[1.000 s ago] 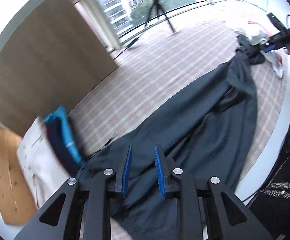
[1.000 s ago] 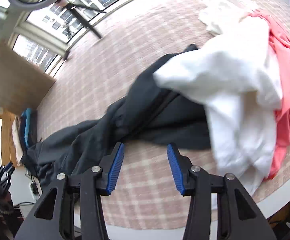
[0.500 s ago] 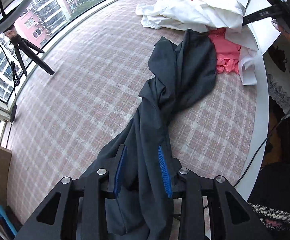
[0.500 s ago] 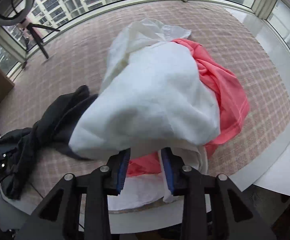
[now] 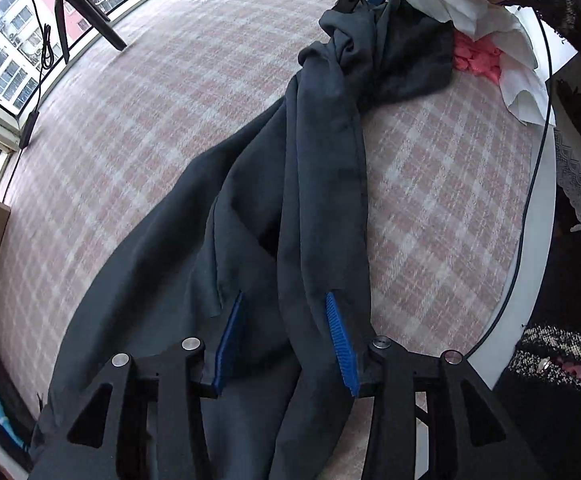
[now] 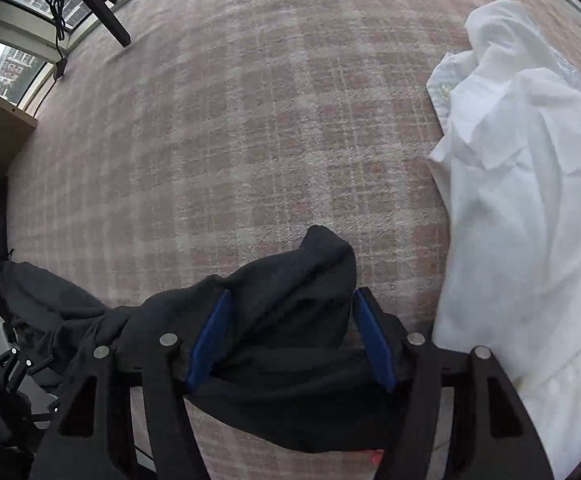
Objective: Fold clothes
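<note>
both grippers' fingers (image 5: pixel 340 336) straddle the dark garment (image 5: pixel 322 184), jaws apart.

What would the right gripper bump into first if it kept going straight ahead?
The right gripper would meet the dark garment first; its fold already bunches between the open fingers. Past that lies only the checked bedcover, though depth is hard to judge.

No words, labels, brand marks or numbers can be read in either view. The clothes and the checked bed cover (image 6: pixel 290 120) show only plain fabric and pattern.
</note>
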Demonstrator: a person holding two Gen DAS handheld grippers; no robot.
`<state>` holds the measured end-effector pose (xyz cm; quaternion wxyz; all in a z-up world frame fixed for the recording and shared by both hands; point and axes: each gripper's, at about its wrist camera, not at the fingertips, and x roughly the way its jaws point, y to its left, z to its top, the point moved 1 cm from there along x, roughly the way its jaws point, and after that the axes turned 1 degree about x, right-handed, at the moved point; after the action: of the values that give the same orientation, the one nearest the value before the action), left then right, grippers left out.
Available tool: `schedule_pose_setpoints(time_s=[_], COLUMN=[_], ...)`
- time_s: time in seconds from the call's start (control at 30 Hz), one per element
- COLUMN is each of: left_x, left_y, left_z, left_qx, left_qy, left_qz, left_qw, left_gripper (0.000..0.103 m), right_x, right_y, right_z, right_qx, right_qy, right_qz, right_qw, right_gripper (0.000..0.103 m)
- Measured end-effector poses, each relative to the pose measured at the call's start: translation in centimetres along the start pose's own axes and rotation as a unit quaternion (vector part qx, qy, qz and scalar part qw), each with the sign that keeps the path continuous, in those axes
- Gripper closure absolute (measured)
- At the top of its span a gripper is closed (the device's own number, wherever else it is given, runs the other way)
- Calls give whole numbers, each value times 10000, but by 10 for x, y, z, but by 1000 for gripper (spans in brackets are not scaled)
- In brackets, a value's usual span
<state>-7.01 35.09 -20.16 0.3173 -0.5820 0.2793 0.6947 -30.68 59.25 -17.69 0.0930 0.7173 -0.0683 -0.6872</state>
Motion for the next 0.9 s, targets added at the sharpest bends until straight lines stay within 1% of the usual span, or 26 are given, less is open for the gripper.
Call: schedule_pose_setpoints(time_s=[0.03,0.07,0.1,0.13,0.17,0.2,0.27,0.3,0.37,0.43,0.47,0.5,0.53,0.57,0.6,0.63,0.67,0.7,0.73,0.77,0.8,0.83,0.87,0.9], left_x=[3,7,11,14,16,16,1,-6,-23,-39,-45,-47,-49,-50,-51,-52,-53,-54,-56,-58,-60,-57,-54,-51], left_y=[2,3,5,6,8,9,3,0,-9,-21,-28,-31,-34,-37,-30,-22,-14,-6,10,27,43,58,72,87], left_z=[-4,-5,-5,-5,-5,-4,-9,-11,-19,-31,-38,-44,-50,-57,-59,-61,-63,-65,-62,-60,-57,-58,-59,-60], left_qx=[-44,-87,-120,-154,-197,-186,-24,56,238,433,527,565,603,639,602,566,528,490,382,274,166,67,-33,-132], left_qy=[-4,14,31,47,62,54,-70,-132,-240,-292,-296,-247,-198,-150,-146,-141,-137,-133,-186,-239,-289,-248,-208,-167], left_qz=[-56,-126,-234,-342,-432,-487,-596,-650,-744,-880,-974,-1067,-1161,-1249,-1116,-983,-849,-714,-498,-281,-67,59,185,311], left_qw=[10000,9999,9996,9993,9989,9986,9982,9978,9967,9948,9934,9924,9912,9900,9918,9935,9949,9962,9979,9989,9994,9997,9996,9993], left_gripper=[63,66,81,97,99,101,102,102,102,101,101,97,94,92,88,86,86,84,81,79,73,71,71,70], right_x=[3,1,-1,-3,-7,-14,-41,-55,-88,-118,-126,-134,-132,-123,-115,-110,-109,-113,-120,-128,-132,-136,-131,-125], right_y=[1,4,7,10,14,18,24,28,25,15,8,1,-8,-18,-28,-39,-46,-47,-45,-39,-26,-14,2,19], right_z=[0,-1,-2,-3,-7,-13,-34,-46,-82,-126,-150,-173,-193,-209,-226,-236,-242,-243,-239,-234,-223,-212,-199,-186], right_qx=[58,31,1,-29,-33,-65,-277,-395,-451,-398,-409,-422,-395,-299,-200,-15,99,119,68,-24,-243,-467,-809,-1153], right_qy=[-22,-141,-264,-386,-429,-540,-893,-1039,-1262,-1441,-1437,-1429,-1253,-952,-645,-455,-373,-431,-604,-807,-1029,-1250,-1325,-1394], right_qz=[178,367,556,745,899,948,841,881,916,953,884,812,510,138,-236,-520,-700,-811,-880,-865,-786,-704,-732,-762], right_qw=[9998,9992,9981,9965,9950,9940,9921,9899,9867,9842,9848,9855,9900,9949,9974,9976,9968,9957,9943,9930,9913,9886,9852,9805], right_gripper=[43,55,66,91,94,94,94,94,95,95,95,95,94,93,92,89,88,88,87,78,70,53,39,38])
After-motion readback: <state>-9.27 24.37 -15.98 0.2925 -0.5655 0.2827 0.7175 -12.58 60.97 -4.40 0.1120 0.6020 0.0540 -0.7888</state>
